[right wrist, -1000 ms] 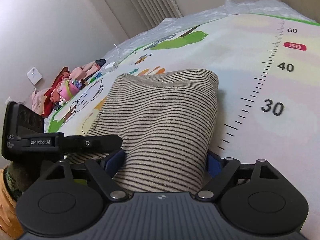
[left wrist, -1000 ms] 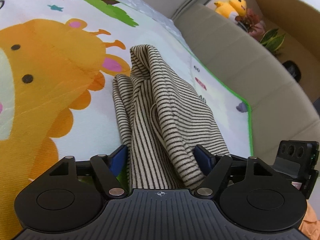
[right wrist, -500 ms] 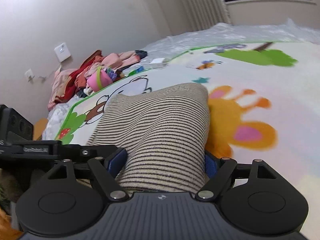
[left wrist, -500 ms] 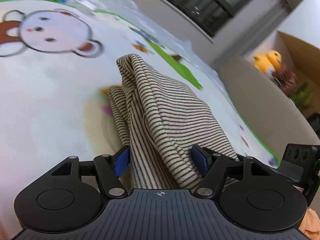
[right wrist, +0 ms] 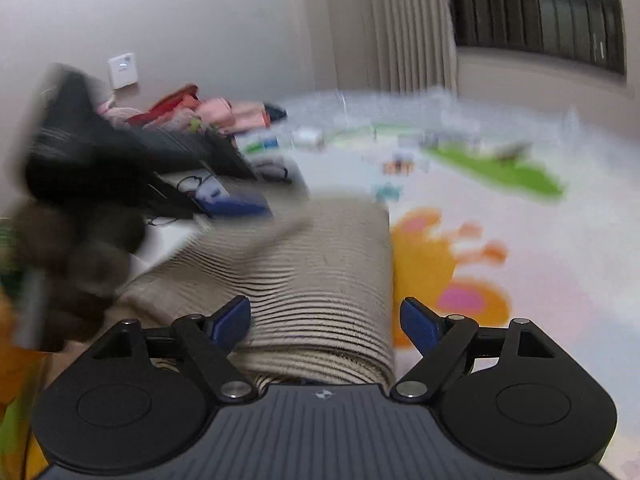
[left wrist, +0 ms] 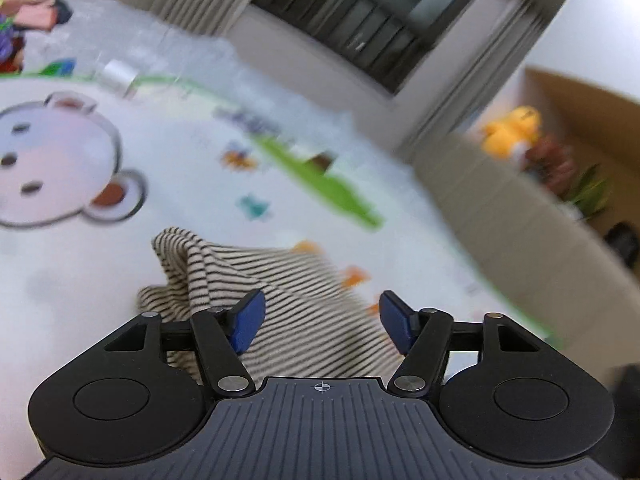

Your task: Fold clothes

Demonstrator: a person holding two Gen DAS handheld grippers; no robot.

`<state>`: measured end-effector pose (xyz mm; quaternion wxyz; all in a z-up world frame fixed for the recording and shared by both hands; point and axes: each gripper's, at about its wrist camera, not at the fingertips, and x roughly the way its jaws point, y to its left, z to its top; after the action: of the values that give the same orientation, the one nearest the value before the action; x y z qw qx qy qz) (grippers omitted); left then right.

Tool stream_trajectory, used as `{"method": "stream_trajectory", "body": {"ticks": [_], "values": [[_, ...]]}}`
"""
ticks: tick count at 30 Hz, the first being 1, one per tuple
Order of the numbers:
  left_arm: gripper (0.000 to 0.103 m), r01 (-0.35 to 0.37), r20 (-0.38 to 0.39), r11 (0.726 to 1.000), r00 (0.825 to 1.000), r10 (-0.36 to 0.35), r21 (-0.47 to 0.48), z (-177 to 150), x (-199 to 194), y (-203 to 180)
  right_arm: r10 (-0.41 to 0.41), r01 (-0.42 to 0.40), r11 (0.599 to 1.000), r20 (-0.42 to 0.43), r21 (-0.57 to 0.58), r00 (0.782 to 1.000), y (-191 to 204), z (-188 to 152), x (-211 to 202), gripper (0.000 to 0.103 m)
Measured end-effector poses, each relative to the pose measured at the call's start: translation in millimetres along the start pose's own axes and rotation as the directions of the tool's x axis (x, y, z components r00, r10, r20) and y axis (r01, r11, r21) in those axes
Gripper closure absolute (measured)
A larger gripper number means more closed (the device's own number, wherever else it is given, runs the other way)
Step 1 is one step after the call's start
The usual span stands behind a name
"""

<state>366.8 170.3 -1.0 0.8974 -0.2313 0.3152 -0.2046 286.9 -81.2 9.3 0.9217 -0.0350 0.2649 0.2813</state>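
1. Left wrist view. My left gripper (left wrist: pixel 320 316) stands wide, blue pads apart with nothing pinched between them. The striped garment (left wrist: pixel 296 300) lies on the play mat (left wrist: pixel 192 184), bunched, directly under and ahead of the fingers, on the near side of the mat's bear face (left wrist: pixel 60 168).

2. Handling, judged from this view: a soft, light knit that sags and rumples and has no stiffness to hold a crease. I would take it at an edge or corner; the raised ruffle (left wrist: pixel 176 252) on the garment's bear-side end looks easiest to pinch.

3. Hard to read here: the whole frame is motion-blurred. The garment's near end is cut off by the gripper body, so I cannot tell how many layers lie stacked.

4. Right wrist view. My right gripper (right wrist: pixel 326 322) is also wide, holding nothing. The garment (right wrist: pixel 320 272) shows as a smooth rolled band between the pads, just beside the mat's orange animal print (right wrist: pixel 444 264).

5. Hidden here: a blurred dark shape (right wrist: pixel 120 176), probably the other gripper, covers the garment's far-left part. A pile of clothes (right wrist: pixel 200 112) sits well beyond the garment by the wall; details unreadable.
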Motion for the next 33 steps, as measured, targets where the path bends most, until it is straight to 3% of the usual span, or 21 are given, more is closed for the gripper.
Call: {"method": "stream_trajectory", "body": {"ticks": [1,3,5,8,10,20,22,24,25,29,33], "values": [[0.041,-0.012,0.000,1.000,1.000,0.012,0.016,-2.4,4.1,2.0,0.005,-0.004,1.000,0.034,-0.030,0.999,6.3,3.2,-9.7,0.023],[0.042,-0.006,0.006,0.999,1.000,0.006,0.035,-3.2,4.7,4.9,0.051,-0.048,0.997,0.064,-0.056,0.997,16.3,9.3,-19.9,0.038],[0.042,-0.005,0.002,0.999,1.000,0.005,0.043,-3.8,4.0,4.4,0.113,-0.111,0.993,0.051,-0.037,0.992,24.2,12.0,-16.5,0.044],[0.042,-0.004,-0.002,0.999,1.000,0.004,0.050,-6.5,3.5,6.7,0.153,-0.153,0.988,-0.046,0.013,0.987,31.3,-4.1,13.9,0.045],[0.042,-0.001,-0.003,0.999,1.000,0.001,0.053,-7.6,4.4,8.5,0.151,-0.151,0.989,-0.035,0.002,0.988,36.0,-21.6,20.1,0.045],[0.041,-0.031,0.047,0.995,0.999,0.027,0.090,-17.3,-10.2,-3.5,0.125,-0.127,0.990,-0.028,-0.066,0.992,44.5,-25.6,-0.3,0.044],[0.037,-0.064,0.087,0.990,0.995,0.053,0.127,-25.3,-29.1,-16.5,0.111,-0.111,0.991,-0.007,-0.074,0.994,48.2,-31.4,-13.5,0.042],[0.033,-0.088,0.131,0.983,0.989,0.068,0.158,-37.0,-51.7,-28.2,0.107,-0.106,0.991,0.005,-0.079,0.994,50.0,-38.9,-29.6,0.020],[0.032,-0.092,0.142,0.983,0.987,0.069,0.159,-45.7,-62.1,-32.7,0.106,-0.105,0.992,0.001,-0.076,0.994,49.2,-45.1,-38.4,0.018],[0.032,-0.111,0.135,0.985,0.986,0.094,0.129,-83.4,-86.1,-39.9,0.045,-0.045,0.999,0.016,-0.020,0.999,27.0,-63.8,-64.4,0.018],[0.033,-0.194,0.092,0.980,0.978,0.189,0.051,-114.7,-89.0,-35.9,-0.025,0.023,0.999,0.038,0.043,0.999,-0.7,-80.0,-89.5,0.014]]}}
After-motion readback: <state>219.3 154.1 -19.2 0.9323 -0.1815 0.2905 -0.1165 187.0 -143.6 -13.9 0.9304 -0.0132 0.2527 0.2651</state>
